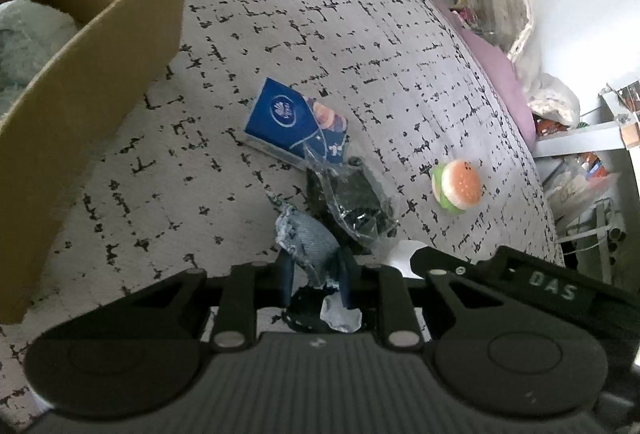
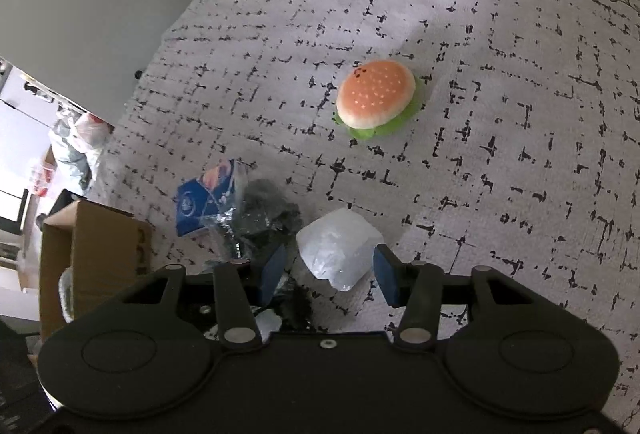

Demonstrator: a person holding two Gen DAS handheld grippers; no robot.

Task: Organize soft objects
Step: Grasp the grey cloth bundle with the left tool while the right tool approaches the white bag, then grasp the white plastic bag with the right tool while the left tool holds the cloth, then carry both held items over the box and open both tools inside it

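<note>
- Denim scrap (image 1: 306, 244), a frayed piece of blue jean cloth, sits low in the centre of the left wrist view, pinched between the blue pads of the left gripper (image 1: 316, 276); the jaws are pressed together on it, and its frayed end points up and to the left in the frame.
- Just above and right of it lies a dark item in a clear plastic bag (image 1: 352, 199), long axis running from upper left to lower right, touching or overlapping the denim's edge.
- A blue tissue pack (image 1: 294, 123) lies flat just above the bag, long axis running from upper left to lower right, its lower corner under the crinkled plastic.
- A burger plush (image 1: 456, 185) stands on its edge at centre right, apart from the pile, bun top facing right.
- A cardboard box (image 1: 92, 73) fills the upper left, open, with something pale and fluffy inside.
- All of this rests on a bed cover (image 1: 320, 33) with a black broken-grid print; clutter and a bottle stand beyond its right edge.
- In the right wrist view the right gripper (image 2: 328, 274) has its jaws apart around a white wad in clear wrap (image 2: 340, 254), low centre; whether the pads touch it I cannot tell.
- There the burger plush (image 2: 374, 97) lies above centre, clear of everything.
</note>
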